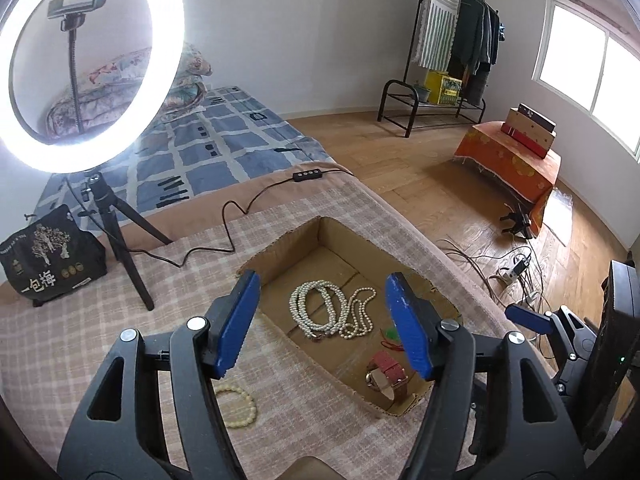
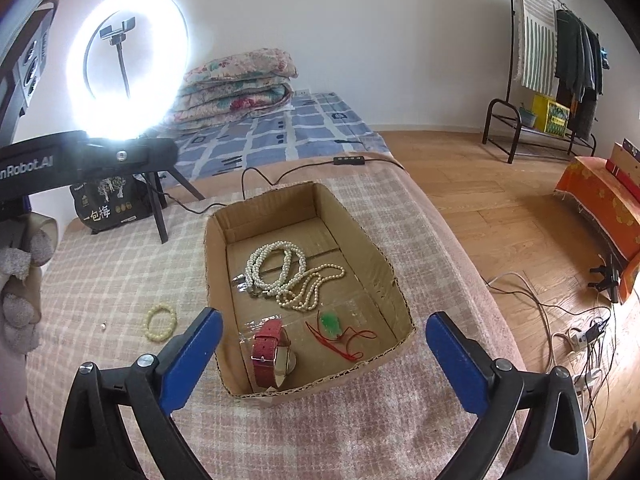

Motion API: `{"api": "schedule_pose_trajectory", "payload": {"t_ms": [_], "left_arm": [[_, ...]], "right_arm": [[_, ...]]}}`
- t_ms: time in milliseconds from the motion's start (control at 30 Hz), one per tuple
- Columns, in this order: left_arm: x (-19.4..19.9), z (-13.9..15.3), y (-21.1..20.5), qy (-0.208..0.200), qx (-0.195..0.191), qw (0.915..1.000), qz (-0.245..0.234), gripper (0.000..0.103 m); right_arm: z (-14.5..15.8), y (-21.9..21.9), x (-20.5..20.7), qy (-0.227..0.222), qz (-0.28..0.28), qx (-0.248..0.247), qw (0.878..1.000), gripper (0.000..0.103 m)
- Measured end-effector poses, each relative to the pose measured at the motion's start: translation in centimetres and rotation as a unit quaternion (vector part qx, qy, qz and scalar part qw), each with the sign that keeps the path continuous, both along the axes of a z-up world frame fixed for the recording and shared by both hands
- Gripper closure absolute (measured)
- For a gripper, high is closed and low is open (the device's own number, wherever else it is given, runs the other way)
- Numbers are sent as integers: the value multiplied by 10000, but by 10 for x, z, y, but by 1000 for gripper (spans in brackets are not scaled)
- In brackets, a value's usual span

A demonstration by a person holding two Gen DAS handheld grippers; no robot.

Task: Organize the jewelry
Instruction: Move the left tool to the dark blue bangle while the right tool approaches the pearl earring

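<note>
We hold both the left tool [image 1: 320, 320] and right tool [image 2: 324, 354] apart and empty over the cardboard box [image 2: 360, 236] (already collecting jewelry), since the bead bracelet [image 2: 160, 322] awaits outside on the blanket [image 2: 100, 264].

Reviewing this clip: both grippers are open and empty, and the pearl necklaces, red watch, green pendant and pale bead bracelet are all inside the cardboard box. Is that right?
Not quite. The pale bead bracelet is not in the cardboard box; it lies on the checked blanket beside it, as the right wrist view shows. The rest holds: pearl necklaces, red watch and green pendant are inside, and the left gripper and right gripper are open and empty.
</note>
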State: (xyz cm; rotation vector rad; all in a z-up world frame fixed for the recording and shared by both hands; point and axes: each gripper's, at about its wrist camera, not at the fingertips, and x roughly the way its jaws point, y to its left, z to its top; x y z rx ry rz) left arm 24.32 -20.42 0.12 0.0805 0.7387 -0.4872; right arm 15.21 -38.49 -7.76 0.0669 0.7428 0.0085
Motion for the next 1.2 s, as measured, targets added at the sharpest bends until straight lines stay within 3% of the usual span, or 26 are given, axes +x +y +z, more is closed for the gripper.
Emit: {"api": "schedule_pose_trajectory", "payload": {"t_ms": [233,600,900,1200], "left_arm": [[-18,19,55,-83,-50,9995,297,36],[-62,27,159,-213,117,9960,861,36],[-108,-9,224,88,75,9924,1224,36],[-145,-66,256,739,182,9887,1289,36]], "right_arm": [[9,22,-8,-298,265,-437,9982,0],[13,52,-15,-267,734,-557,9954,0],[9,75,-28,-231,1259,-271,9914,4],[-16,112,-53,-61,2039,-345,9784,27]]}}
